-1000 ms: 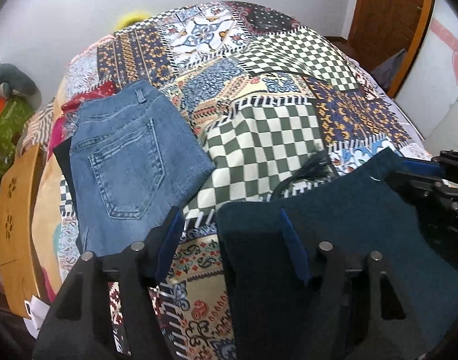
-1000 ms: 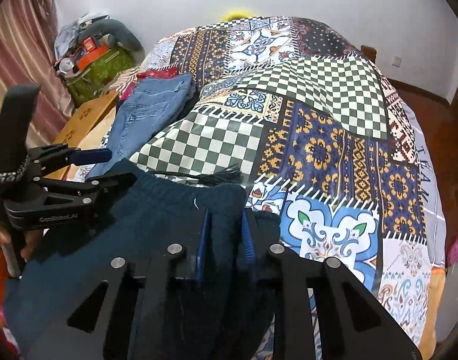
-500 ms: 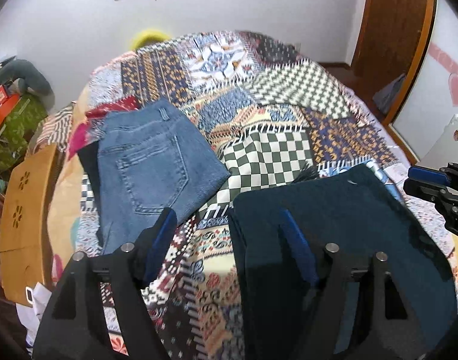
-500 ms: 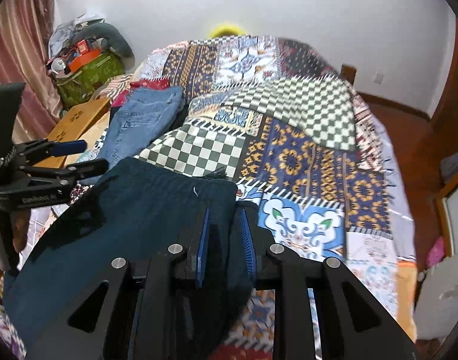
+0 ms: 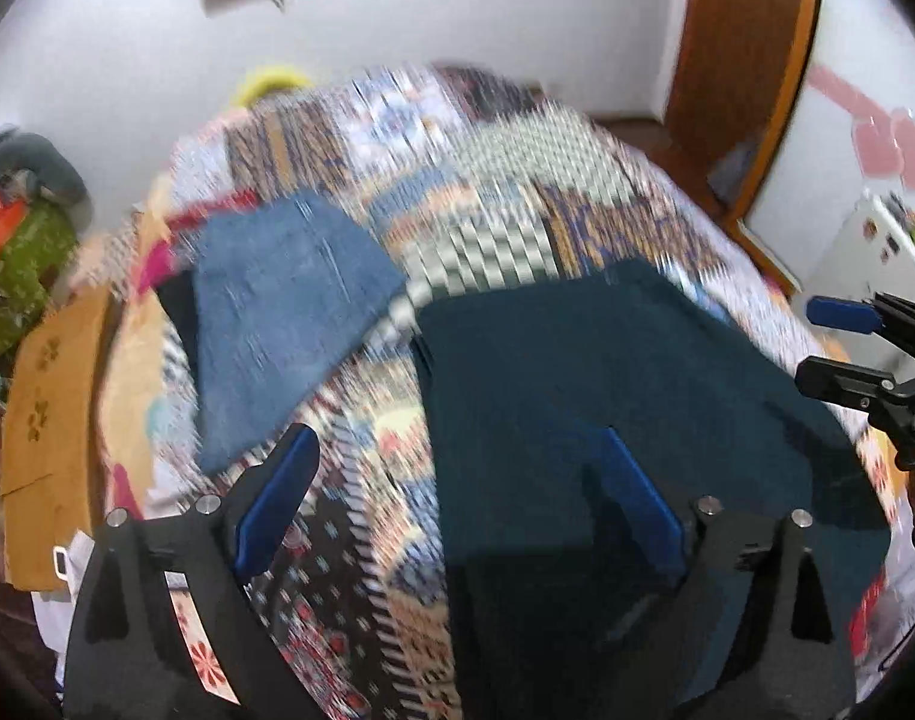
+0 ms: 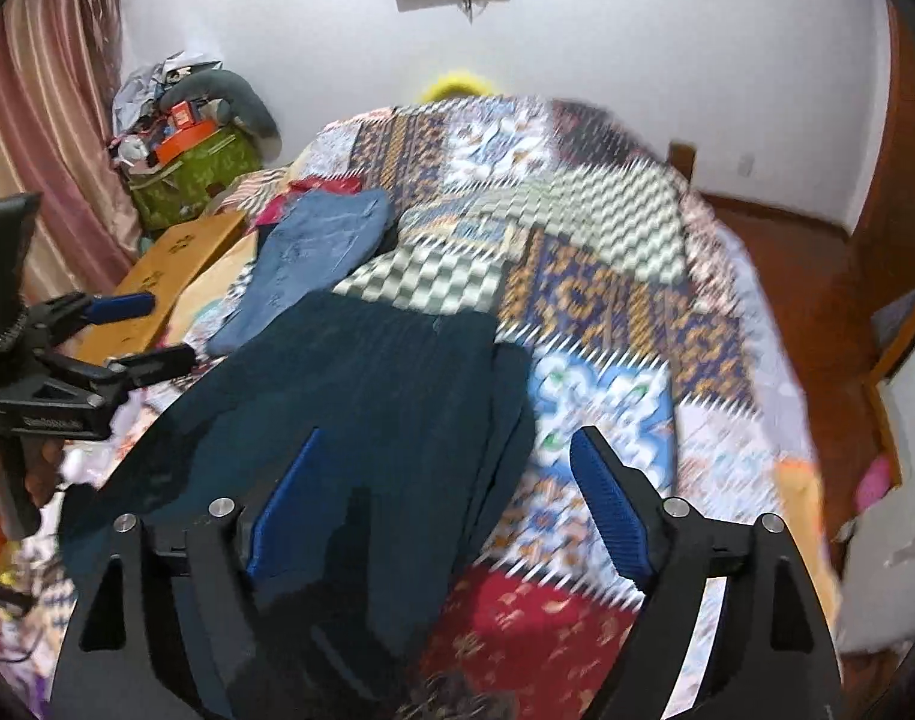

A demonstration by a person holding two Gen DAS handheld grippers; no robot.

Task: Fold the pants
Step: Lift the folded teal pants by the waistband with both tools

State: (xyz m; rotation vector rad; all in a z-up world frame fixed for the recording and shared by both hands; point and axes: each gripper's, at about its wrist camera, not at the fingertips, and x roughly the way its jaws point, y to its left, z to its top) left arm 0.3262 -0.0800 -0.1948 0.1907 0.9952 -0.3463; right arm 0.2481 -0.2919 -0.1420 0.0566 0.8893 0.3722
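Dark teal pants [image 5: 607, 372] lie folded flat on the patchwork bedspread [image 5: 487, 180]; they also show in the right wrist view [image 6: 361, 384]. My left gripper [image 5: 457, 480] is open and empty above their left edge. My right gripper [image 6: 445, 480] is open and empty above their right edge. Each gripper shows in the other's view, the right one [image 5: 865, 348] at the far right, the left one [image 6: 97, 348] at the far left. Both views are blurred by motion.
Folded blue jeans [image 5: 283, 312] lie on the bed left of the teal pants, also in the right wrist view [image 6: 313, 252]. A wooden board [image 5: 49, 396] and a green bag [image 6: 187, 174] stand by the bed's left side. A wooden door [image 5: 739, 60] is at the right.
My right gripper has opened and let go of the teal pants. Both grippers have pulled back and up from the bed; the left one stays open.
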